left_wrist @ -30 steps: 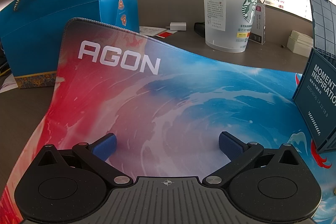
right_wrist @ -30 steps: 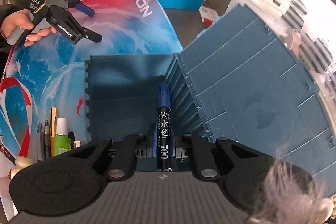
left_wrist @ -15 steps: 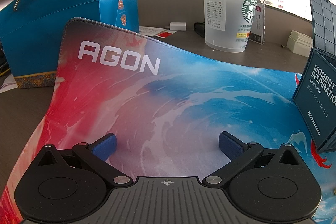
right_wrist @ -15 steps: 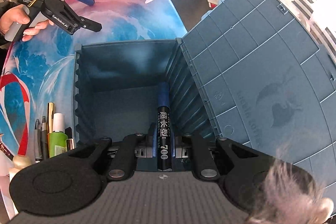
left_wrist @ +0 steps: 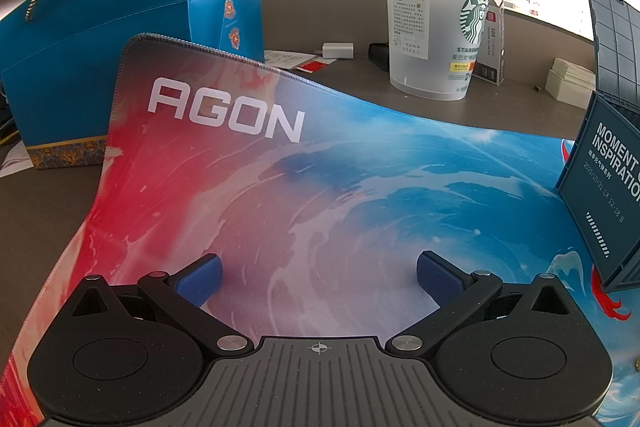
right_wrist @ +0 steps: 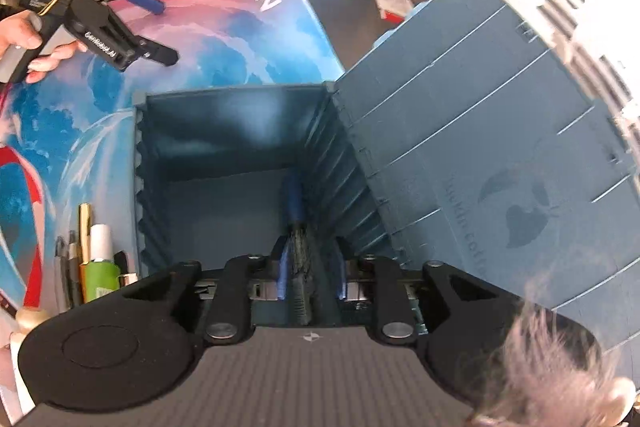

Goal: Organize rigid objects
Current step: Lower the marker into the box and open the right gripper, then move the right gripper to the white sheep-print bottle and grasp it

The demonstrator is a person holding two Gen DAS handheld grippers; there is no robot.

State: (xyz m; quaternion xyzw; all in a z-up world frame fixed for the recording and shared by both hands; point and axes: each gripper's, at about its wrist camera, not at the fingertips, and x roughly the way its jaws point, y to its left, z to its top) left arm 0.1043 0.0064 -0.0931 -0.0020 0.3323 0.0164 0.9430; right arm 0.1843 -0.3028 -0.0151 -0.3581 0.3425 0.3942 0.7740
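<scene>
Right gripper has just been opening, jaws now apart, and the marker drops blurred into the blue box. Pens still wait on the mat beside it; left gripper gapes empty.

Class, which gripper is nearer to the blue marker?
Right. The right gripper is above the box, straddling the marker; the left gripper hovers over the mat, outside the box.

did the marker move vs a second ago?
Yes. The marker, blurred, has slipped down toward the bin floor, as the right gripper jaws have just been opening; its pads no longer press it.
</scene>
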